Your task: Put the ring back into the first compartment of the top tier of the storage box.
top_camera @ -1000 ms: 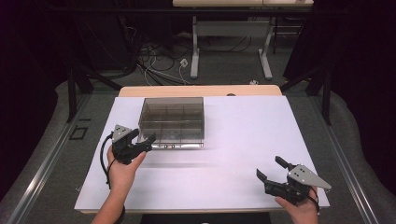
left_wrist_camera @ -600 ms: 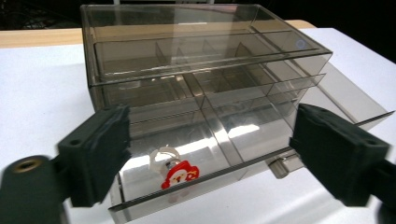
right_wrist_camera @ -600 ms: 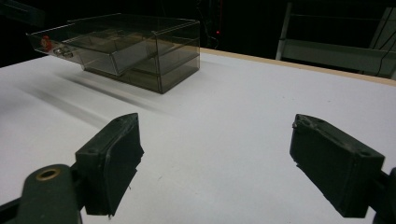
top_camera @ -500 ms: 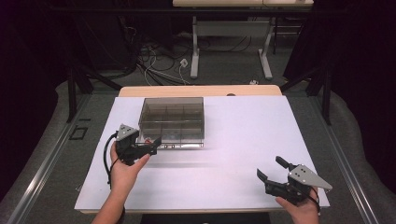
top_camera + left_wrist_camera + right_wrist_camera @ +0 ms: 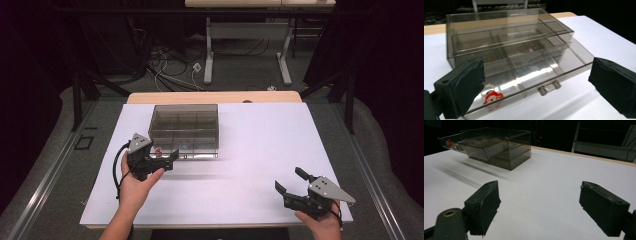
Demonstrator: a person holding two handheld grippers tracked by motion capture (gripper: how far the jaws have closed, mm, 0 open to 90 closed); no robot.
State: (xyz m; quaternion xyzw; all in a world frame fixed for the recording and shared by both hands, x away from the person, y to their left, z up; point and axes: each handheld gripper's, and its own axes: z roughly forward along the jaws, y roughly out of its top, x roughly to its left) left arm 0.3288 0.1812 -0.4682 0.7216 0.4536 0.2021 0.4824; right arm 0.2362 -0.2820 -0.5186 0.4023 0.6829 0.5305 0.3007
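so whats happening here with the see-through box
A person works at a white table with a claw in each hand. The left claw sits just in front of a smoky clear drawer box, its jaws having just opened with nothing between them. The bottom drawer stands pulled out, and a small red and white trinket lies in its front corner. The right claw hovers open near the table's near right corner, away from the box.

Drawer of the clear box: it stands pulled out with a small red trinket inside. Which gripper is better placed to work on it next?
Left. The left gripper, jaws just opened and empty, sits at the drawer front beside the red trinket. The right gripper waits open, far off near the table's edge.
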